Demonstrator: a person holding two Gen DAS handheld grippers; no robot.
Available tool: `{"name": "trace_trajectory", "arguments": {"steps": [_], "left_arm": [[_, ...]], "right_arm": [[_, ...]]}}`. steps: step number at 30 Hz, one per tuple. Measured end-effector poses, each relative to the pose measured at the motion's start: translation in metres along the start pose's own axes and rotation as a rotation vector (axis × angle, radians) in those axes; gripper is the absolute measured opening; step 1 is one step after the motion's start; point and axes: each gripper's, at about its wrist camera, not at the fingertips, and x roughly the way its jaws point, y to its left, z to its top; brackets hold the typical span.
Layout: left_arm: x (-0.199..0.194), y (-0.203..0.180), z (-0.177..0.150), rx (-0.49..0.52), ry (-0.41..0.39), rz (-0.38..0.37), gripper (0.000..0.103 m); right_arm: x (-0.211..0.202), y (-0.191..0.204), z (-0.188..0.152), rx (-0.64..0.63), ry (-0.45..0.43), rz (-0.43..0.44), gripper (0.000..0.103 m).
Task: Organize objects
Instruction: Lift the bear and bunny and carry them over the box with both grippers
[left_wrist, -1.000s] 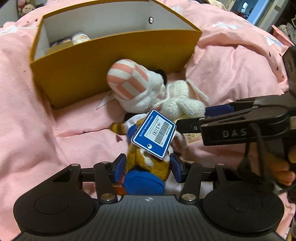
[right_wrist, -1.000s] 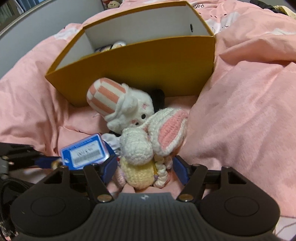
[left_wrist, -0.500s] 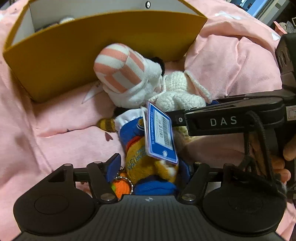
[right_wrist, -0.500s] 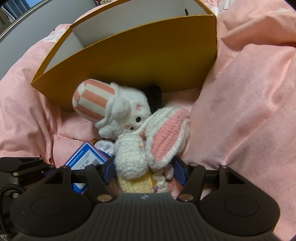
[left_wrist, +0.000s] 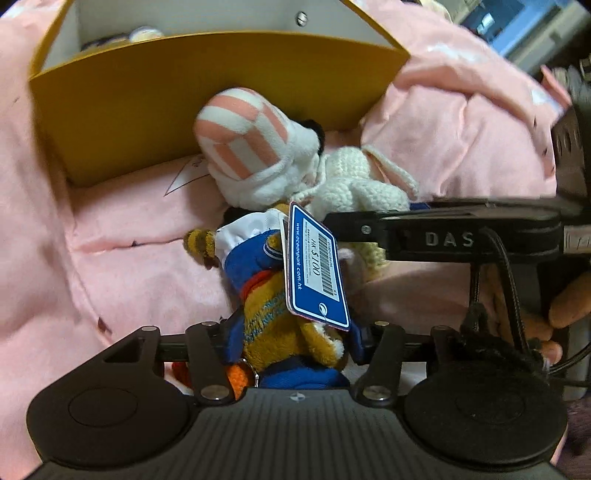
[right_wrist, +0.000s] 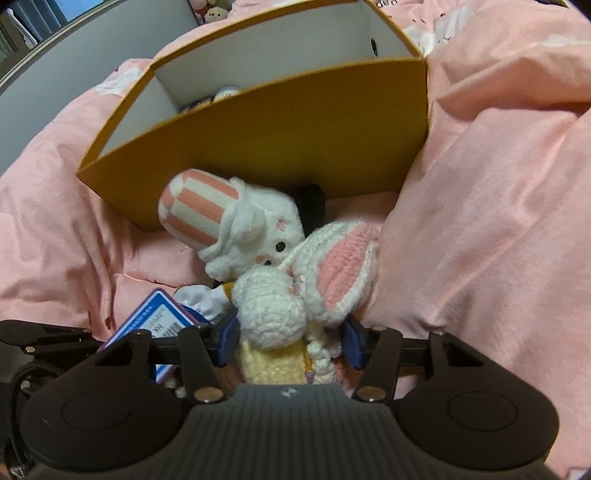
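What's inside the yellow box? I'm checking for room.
Inside the yellow box, one or two small toys peek over its front wall; that wall hides the floor.

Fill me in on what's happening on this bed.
A person is tidying soft toys off a pink blanket with two handheld grippers. The left gripper, whose jaws have just been closing, clamps a toy in blue clothes with a blue price tag. The right gripper, also closing, squeezes a crocheted bunny. A striped-hat plush lies against the yellow box.

Both wrist views look steeply down, sharing the box (left_wrist: 207, 92).
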Motion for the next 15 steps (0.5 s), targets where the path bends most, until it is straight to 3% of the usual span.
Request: {"name": "trace_trajectory", "arguments": {"steps": [8,15], "left_arm": [[-0.047,0.007,-0.003,-0.029,-0.116,-0.078,0.06],[-0.091,0.004,0.012,-0.046,-0.244,-0.146,0.06]], "right_arm": [[-0.027,0.002,0.002,-0.028,-0.038,0.033,0.056],[-0.066,0.005,0.021,-0.12,-0.128,0.055,0.056]]}}
